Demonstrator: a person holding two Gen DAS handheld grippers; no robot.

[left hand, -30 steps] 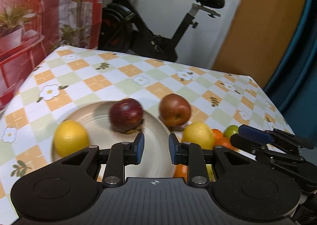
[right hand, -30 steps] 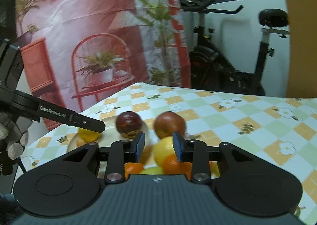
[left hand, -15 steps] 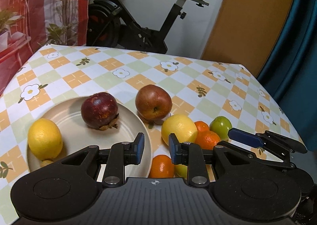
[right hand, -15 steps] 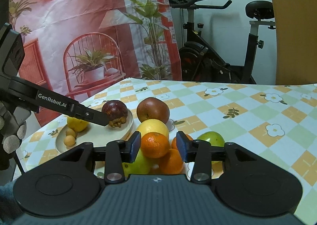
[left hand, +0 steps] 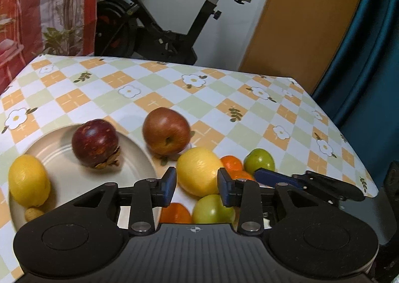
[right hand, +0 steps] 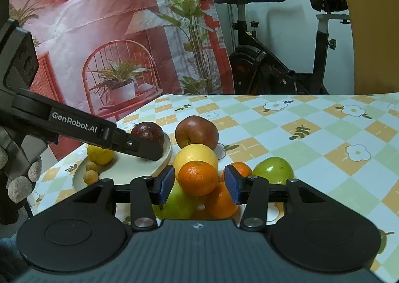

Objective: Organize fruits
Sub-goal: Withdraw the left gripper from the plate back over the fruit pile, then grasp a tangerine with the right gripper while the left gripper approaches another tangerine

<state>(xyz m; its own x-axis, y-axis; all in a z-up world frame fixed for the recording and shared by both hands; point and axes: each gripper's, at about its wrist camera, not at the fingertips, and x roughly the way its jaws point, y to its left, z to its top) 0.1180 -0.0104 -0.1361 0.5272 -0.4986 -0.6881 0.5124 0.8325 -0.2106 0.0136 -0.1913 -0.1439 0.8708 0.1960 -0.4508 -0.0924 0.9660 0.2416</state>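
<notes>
My left gripper [left hand: 197, 184] hovers over the fruit pile with its jaws opening. A yellow lemon [left hand: 199, 170] shows in the gap and the pads do not touch it. My right gripper [right hand: 198, 183] is low at the pile, jaws also opening. An orange [right hand: 198, 178] sits between its pads with a gap on each side. The pile also holds a red apple [left hand: 166, 130], green fruits [left hand: 259, 158] and more oranges [left hand: 232, 163]. The cream plate [left hand: 62, 183] at the left carries a dark mangosteen [left hand: 94, 143], a second lemon [left hand: 28, 180] and small longans [right hand: 91, 175].
The table wears a checked flower cloth [left hand: 224, 88]; its right edge [left hand: 359, 155] is near the pile. An exercise bike [left hand: 174, 33] stands behind the table. A gloved hand [right hand: 22, 178] holds the left gripper, whose finger [right hand: 147, 150] reaches over the plate rim.
Both pairs of jaws have widened. The left view has slid right from the plate toward the pile. The right gripper has sunk, so the orange now sits between its fingers.
</notes>
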